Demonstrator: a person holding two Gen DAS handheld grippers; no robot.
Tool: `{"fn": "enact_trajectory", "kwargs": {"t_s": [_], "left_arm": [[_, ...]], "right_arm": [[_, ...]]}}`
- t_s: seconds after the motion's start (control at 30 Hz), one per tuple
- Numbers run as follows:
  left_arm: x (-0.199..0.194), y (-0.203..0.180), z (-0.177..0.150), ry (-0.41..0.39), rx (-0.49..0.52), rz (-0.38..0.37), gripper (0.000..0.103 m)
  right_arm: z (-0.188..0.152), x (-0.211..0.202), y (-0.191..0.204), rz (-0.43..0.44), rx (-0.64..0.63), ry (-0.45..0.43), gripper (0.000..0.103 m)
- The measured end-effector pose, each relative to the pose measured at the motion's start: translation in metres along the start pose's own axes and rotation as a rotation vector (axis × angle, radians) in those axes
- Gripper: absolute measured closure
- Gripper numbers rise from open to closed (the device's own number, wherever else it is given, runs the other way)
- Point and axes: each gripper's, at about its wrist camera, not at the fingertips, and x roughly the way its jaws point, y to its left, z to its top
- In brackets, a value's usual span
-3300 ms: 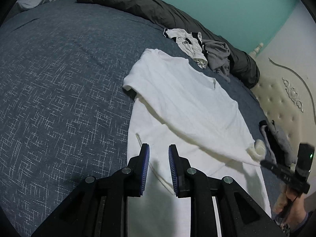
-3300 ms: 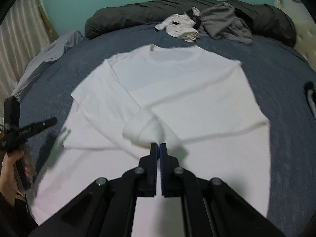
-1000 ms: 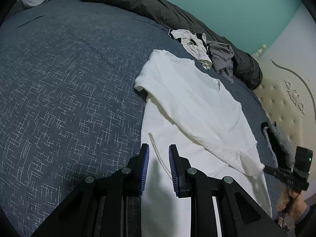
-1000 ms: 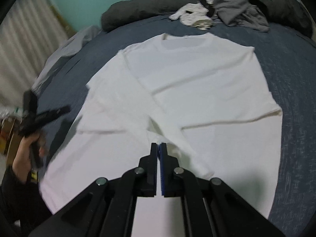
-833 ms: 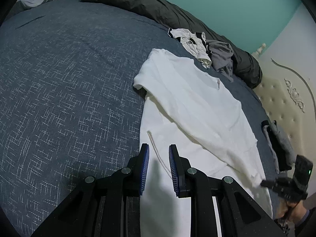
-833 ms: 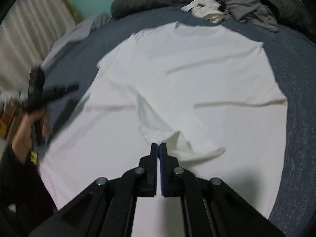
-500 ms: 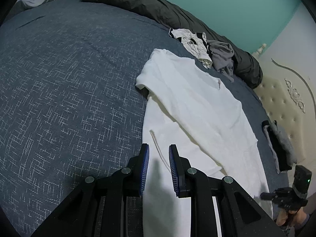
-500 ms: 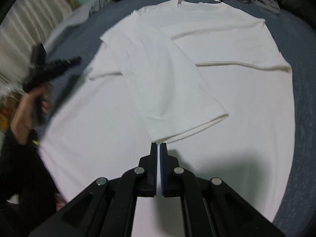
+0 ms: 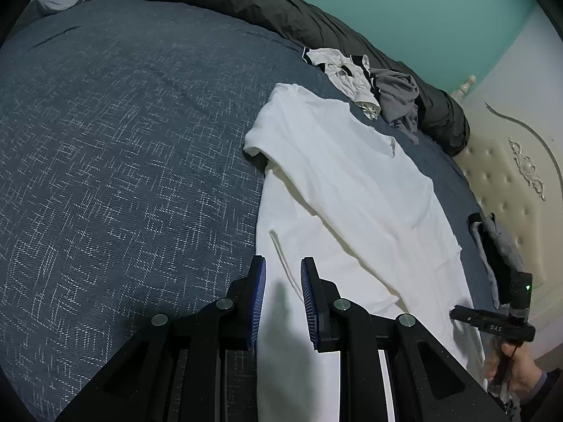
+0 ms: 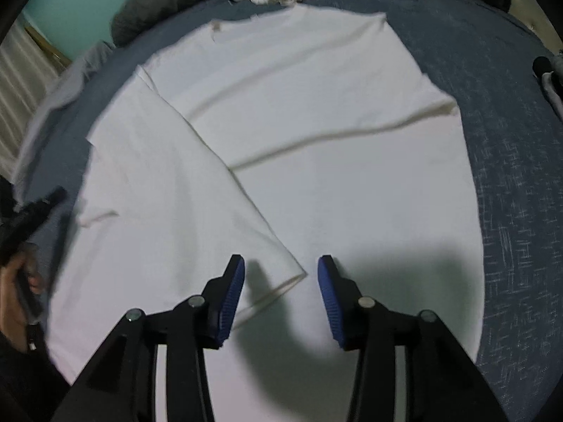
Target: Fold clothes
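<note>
A white long-sleeved shirt (image 10: pixel 316 123) lies spread on the blue bedspread (image 9: pixel 123 140). Its left sleeve (image 10: pixel 197 211) is folded slantwise across the body, and the cuff (image 10: pixel 281 281) rests flat near the hem. My right gripper (image 10: pixel 279 267) hovers over that cuff; its jaws are opening and the pads do not press the cloth. My left gripper (image 9: pixel 281 270) hangs over the shirt's (image 9: pixel 352 183) left edge, its fingers slightly apart with nothing between them. In the left wrist view a hand holds the right gripper (image 9: pixel 455 313) at the shirt's lower right.
A crumpled white garment (image 9: pixel 352 74) and a grey one (image 9: pixel 397 98) lie beyond the collar, against a rolled dark duvet (image 9: pixel 264 7). A cream tufted headboard (image 9: pixel 510 183) bounds the right side, with dark and grey clothing (image 9: pixel 492 246) beside it.
My right gripper drew the sleeve down across the shirt's body, sank towards the hem, then parted its jaws and let the cuff go. My left gripper stayed put.
</note>
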Motion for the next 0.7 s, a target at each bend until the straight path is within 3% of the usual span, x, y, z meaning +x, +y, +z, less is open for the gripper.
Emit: {"fn": "enact_trajectory", "kwargs": {"t_s": [0.07,0.1,0.2,0.23,0.5,0.7], "left_arm": [[0.001,0.000,0.000,0.005,0.002,0.000,0.081],[0.002,0.001,0.000,0.007,0.001,0.000,0.081],[0.004,0.001,0.000,0.012,-0.001,-0.001,0.081],[0.004,0.000,0.000,0.013,0.001,0.000,0.081],[0.005,0.000,0.001,0.018,0.005,0.015,0.080],[0.004,0.000,0.005,0.015,0.010,0.017,0.080]], "right_arm": [[-0.003,0.002,0.001,-0.001,-0.004,-0.001,0.065],[-0.005,0.001,0.002,-0.005,-0.014,-0.005,0.077],[-0.011,-0.002,0.006,-0.011,-0.040,-0.016,0.097],[-0.012,-0.004,0.006,-0.004,-0.045,-0.018,0.099],[-0.009,-0.050,-0.007,0.030,-0.026,-0.151,0.101],[-0.009,-0.058,-0.025,0.011,0.031,-0.174,0.101]]}}
